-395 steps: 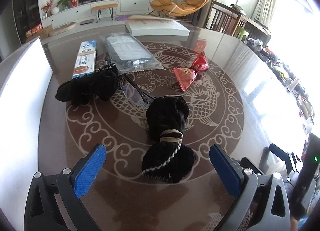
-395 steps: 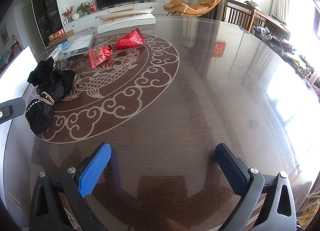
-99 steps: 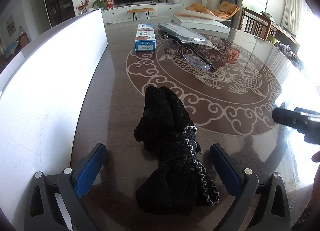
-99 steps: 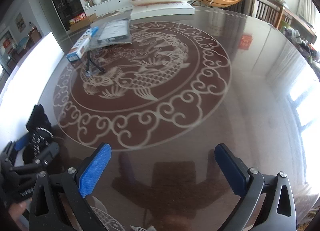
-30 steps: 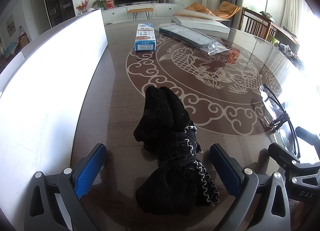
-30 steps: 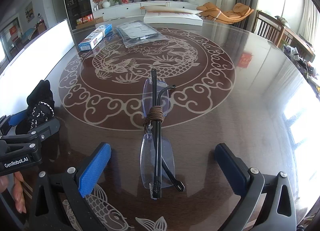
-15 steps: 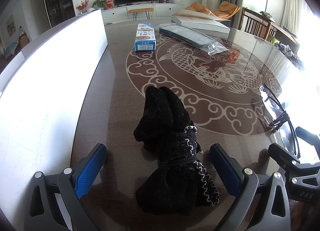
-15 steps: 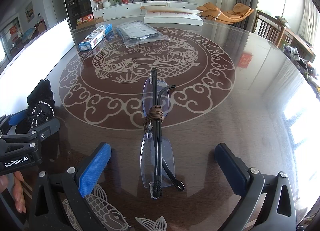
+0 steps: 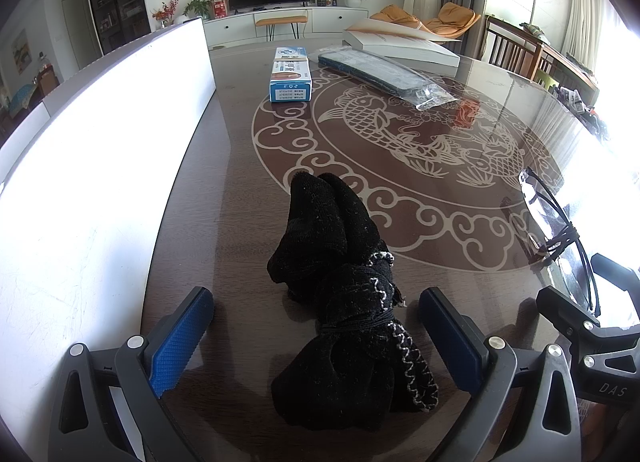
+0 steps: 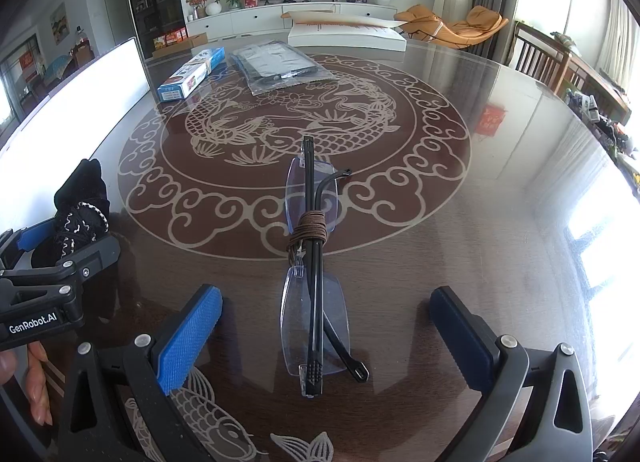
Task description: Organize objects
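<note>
A black knitted bundle (image 9: pixel 344 302) lies on the table between the open fingers of my left gripper (image 9: pixel 316 338), which does not touch it. Folded rimless glasses (image 10: pixel 314 270), tied with a brown cord, lie on the table between the open fingers of my right gripper (image 10: pixel 326 338), untouched. The glasses also show at the right edge of the left wrist view (image 9: pixel 560 230). The bundle shows at the far left of the right wrist view (image 10: pixel 80 202), with the left gripper's body in front of it.
A blue and white box (image 9: pixel 291 80) and a clear plastic packet (image 9: pixel 384 74) lie at the far side of the dark round table (image 10: pixel 500 222). A large white flat box (image 9: pixel 400 44) lies behind them. A white panel (image 9: pixel 92 150) borders the table's left side.
Over the last second nothing has moved. Since 3.3 s ago the glasses have come from the table's far part to lie between my right gripper's fingers.
</note>
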Action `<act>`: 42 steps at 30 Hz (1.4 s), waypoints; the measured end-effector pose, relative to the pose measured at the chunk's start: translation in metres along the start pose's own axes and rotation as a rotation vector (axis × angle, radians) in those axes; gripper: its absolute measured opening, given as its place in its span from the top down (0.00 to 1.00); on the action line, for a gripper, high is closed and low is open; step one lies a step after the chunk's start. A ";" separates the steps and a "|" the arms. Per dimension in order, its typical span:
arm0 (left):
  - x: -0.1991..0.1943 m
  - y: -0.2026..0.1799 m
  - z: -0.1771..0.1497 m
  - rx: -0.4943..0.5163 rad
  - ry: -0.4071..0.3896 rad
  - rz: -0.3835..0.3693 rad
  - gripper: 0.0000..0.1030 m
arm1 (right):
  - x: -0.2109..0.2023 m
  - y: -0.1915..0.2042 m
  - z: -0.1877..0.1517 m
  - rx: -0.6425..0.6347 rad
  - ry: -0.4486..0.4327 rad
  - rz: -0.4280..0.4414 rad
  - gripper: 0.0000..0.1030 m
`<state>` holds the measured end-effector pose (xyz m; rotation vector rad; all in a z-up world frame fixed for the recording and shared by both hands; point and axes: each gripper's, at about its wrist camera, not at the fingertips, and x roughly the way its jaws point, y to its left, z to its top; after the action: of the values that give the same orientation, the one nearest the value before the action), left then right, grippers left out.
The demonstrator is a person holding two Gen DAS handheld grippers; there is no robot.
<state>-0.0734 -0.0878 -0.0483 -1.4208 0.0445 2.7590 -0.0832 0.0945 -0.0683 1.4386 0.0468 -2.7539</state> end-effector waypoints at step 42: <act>-0.116 0.034 0.007 -0.101 -0.121 -0.345 0.66 | -0.069 0.018 0.053 0.022 0.045 0.239 0.88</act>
<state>-0.0138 -0.1242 0.0502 -1.1484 -0.3168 2.5814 -0.0868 0.0753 0.0188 1.4083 -0.1453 -2.5385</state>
